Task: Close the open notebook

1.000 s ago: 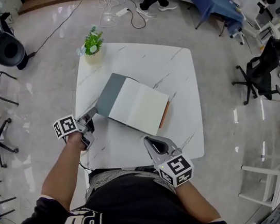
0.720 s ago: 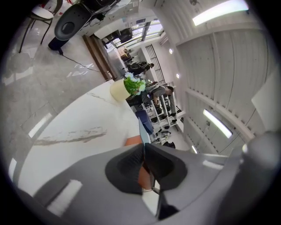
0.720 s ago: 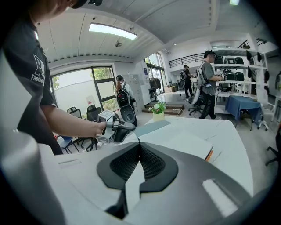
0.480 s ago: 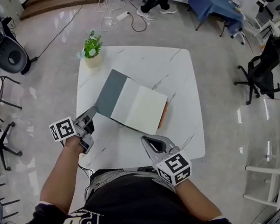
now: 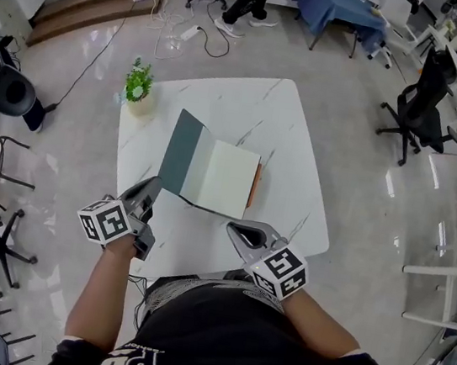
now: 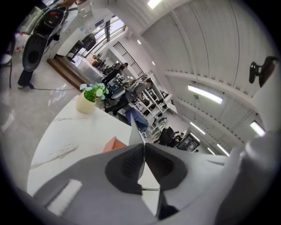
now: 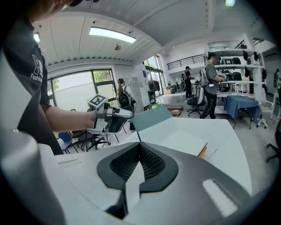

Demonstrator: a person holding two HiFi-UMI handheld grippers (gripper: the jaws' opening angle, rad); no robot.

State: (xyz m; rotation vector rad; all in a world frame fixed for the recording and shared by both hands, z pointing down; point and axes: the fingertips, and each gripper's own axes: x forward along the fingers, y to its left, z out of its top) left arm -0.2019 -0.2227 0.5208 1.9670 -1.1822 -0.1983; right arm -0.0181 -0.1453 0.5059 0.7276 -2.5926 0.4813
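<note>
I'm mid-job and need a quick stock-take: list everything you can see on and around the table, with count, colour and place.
table: one, white with a marble look, in front of the person.
notebook: one, cream pages, grey-green cover, orange right edge; mid-table, open, left cover raised.
potted plant: one, green in a cream pot, far left corner of the table.
office chair: one, black, on the floor right of the table.
cables: several, black and white, on the floor beyond the table.
left gripper: one, grey, near left, shut on the notebook's cover.
right gripper: one, grey, near edge, shut, holding nothing.
</note>
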